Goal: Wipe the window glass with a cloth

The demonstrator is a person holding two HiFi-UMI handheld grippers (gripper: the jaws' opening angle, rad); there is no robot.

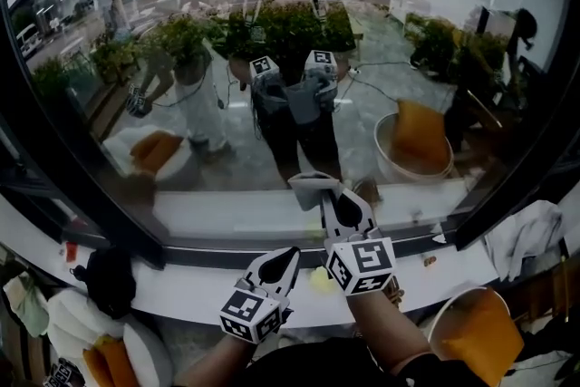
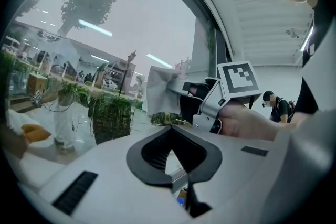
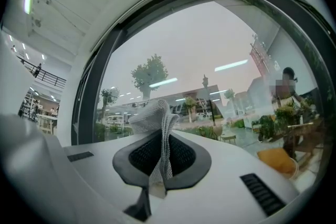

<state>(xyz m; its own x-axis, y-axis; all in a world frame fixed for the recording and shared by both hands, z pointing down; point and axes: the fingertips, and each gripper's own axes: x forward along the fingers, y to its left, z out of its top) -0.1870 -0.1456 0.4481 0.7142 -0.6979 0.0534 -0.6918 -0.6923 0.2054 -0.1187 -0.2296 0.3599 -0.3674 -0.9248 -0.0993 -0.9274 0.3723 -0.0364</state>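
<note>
Cloth [image 1: 313, 186] at window glass [image 1: 272, 59] lower edge | right gripper [image 1: 333, 199] clamped on cloth | left gripper [image 1: 288, 256] closed, empty, below glass

cloth [image 3: 153, 119]: grey woven fabric, coarse mesh texture, matt | window glass [image 1: 227, 41]: smooth, glossy, reflective | left gripper [image 2: 170, 157], right gripper [image 3: 160, 160]: smooth matt white plastic shells, black ribbed pads | sill [image 1: 181, 295]: smooth, white

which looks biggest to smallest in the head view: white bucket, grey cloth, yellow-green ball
1. round white bucket with orange contents
2. grey woven cloth in the right tongs
3. small yellow-green ball
</note>
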